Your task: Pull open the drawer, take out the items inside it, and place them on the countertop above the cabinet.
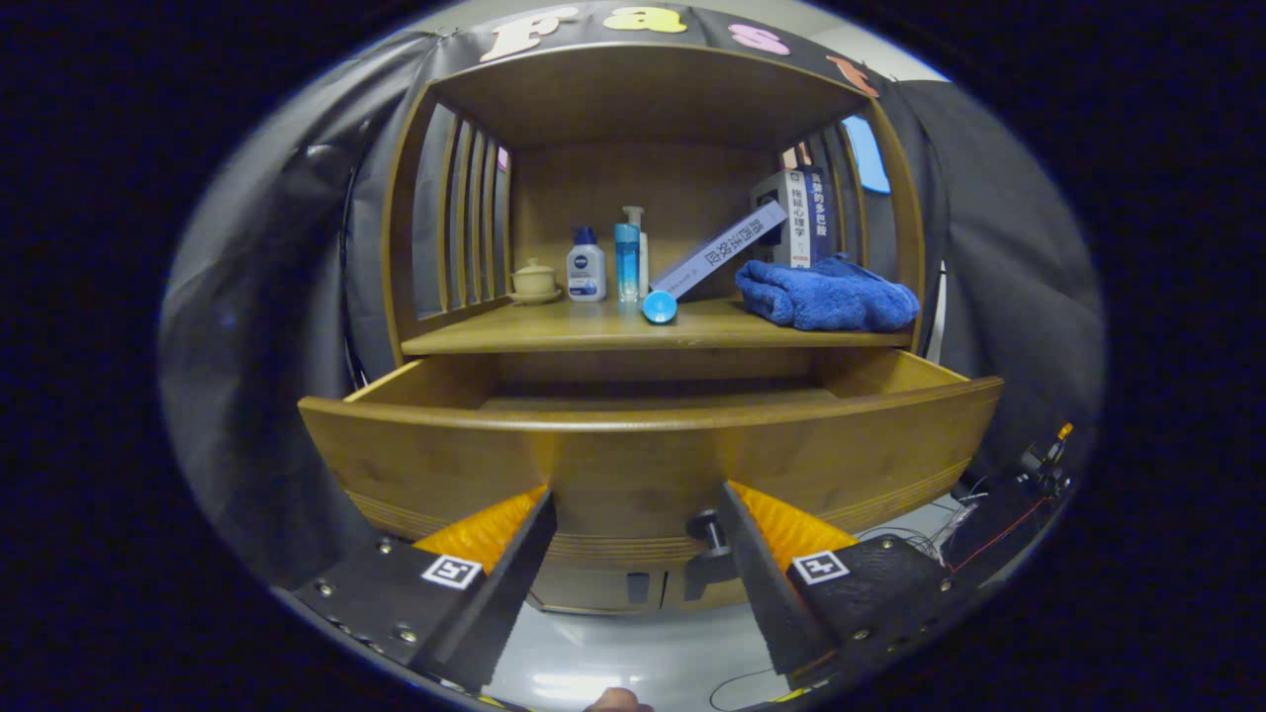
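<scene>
The wooden drawer (643,455) stands pulled out toward me, its curved front panel just ahead of my fingers. Its inside is mostly hidden behind the front rim; I see only the bare far part of its floor. A small dark knob (705,526) sits low on the drawer front, right beside the right finger. My gripper (638,499) is open, fingers spread wide in front of the drawer front with nothing between them. The countertop (613,331) above the drawer carries a blue towel (826,295), a blue funnel-like cup (659,307) lying on its side, and bottles.
On the countertop stand a small lidded ceramic pot (534,280), a white bottle (586,265), a blue pump bottle (627,259), a leaning box (720,249) and upright books (801,216). Slatted side walls and a roof enclose the shelf. Cables (989,514) lie on the floor right of the cabinet.
</scene>
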The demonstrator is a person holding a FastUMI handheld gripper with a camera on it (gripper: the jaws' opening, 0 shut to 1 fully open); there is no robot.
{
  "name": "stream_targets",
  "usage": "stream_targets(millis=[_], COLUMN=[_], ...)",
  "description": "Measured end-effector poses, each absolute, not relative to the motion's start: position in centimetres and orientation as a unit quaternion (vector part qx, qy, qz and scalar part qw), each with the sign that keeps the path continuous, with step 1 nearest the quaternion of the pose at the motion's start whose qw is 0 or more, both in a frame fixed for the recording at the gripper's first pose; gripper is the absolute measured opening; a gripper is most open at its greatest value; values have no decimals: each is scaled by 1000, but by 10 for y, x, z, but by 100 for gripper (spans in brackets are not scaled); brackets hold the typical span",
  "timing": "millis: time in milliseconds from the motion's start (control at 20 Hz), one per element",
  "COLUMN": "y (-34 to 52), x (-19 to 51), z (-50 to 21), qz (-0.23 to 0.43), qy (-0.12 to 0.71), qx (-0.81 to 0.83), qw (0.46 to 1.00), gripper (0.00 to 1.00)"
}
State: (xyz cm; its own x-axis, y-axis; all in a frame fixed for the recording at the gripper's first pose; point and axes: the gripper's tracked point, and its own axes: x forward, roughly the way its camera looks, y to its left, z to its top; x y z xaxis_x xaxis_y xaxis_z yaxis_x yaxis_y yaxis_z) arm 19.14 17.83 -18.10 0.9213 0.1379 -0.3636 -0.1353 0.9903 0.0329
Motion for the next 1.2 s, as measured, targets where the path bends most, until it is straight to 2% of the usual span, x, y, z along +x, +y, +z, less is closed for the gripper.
stream_targets(millis=[1000, 1200], y=[201, 200], x=[297, 298], z=[-190, -188], qz=[73, 76], qy=[186, 180], qx=[5, 7], qw=[980, 981], gripper=[99, 99])
